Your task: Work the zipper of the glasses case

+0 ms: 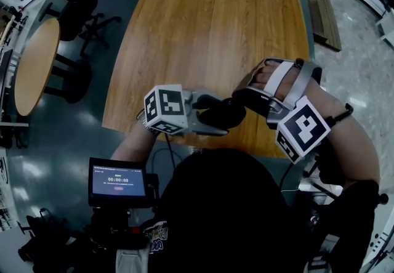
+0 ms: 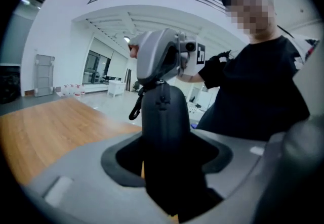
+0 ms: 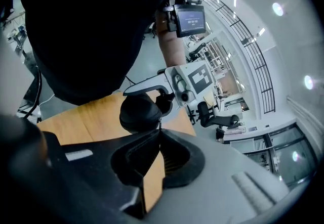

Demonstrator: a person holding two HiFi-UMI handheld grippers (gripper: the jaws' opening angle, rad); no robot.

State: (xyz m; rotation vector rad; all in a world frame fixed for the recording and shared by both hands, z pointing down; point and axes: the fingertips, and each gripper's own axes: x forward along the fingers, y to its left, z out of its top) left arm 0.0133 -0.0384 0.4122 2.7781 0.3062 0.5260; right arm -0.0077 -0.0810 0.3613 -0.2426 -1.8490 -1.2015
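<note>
A black glasses case (image 1: 217,111) hangs in the air over the near edge of the wooden table (image 1: 209,31). My left gripper (image 1: 223,119) is shut on the case, one jaw on each flat side. In the left gripper view the case (image 2: 164,122) stands on end between the jaws, and a small black loop (image 2: 135,109) hangs from its top. My right gripper (image 1: 237,99) meets the case from the right. Seen from the right gripper view, my right gripper (image 3: 159,130) is shut on the thin zipper pull at the rounded end of the case (image 3: 139,114).
A round wooden table (image 1: 34,62) and black chairs (image 1: 77,0) stand on the floor at the left. A long wooden bench (image 1: 320,7) lies at the upper right. A small screen (image 1: 118,182) sits at the person's chest, bottom left.
</note>
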